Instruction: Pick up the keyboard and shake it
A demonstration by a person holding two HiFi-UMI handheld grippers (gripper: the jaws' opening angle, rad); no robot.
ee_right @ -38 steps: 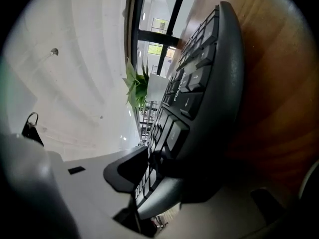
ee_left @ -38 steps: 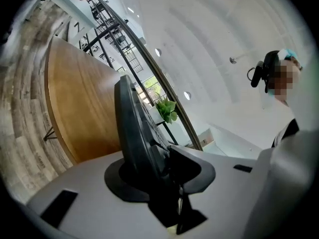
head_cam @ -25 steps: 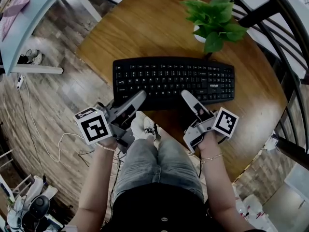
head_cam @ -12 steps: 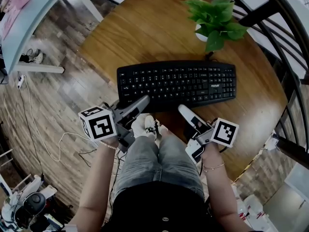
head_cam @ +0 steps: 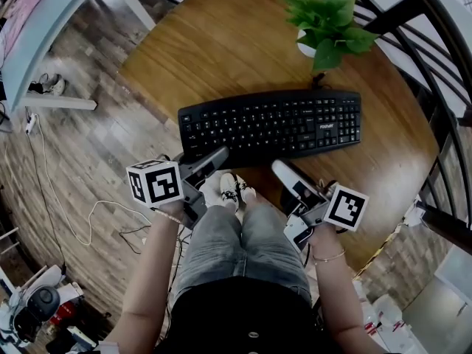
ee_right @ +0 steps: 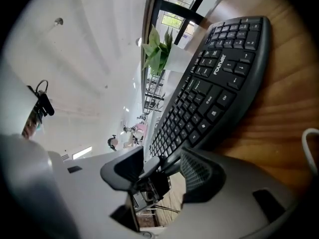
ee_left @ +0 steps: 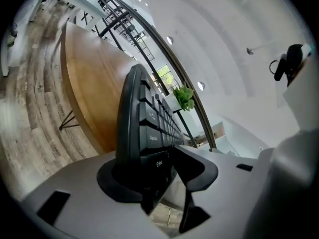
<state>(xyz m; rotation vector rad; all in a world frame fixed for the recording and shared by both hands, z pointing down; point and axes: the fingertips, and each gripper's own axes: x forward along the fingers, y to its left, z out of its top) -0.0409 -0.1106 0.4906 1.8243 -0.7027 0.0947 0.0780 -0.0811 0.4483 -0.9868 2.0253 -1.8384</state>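
on the round wooden surface [head_cam: 221, 43], the keyboard [head_cam: 271, 124] lies flat near our edge, with the plant [head_cam: 328, 17] just behind it. our left tongs [head_cam: 214, 158] have its near left corner between them, but they're opening, so no real pinch there imo. our right tongs [head_cam: 284, 172] are spread too, right at the front edge and clamped on nothing. so we'd say the pick-up isn't made yet and the shake hasn't started. next move needs both tongs squeezing that front edge evenly, then a level lift, or it tips.
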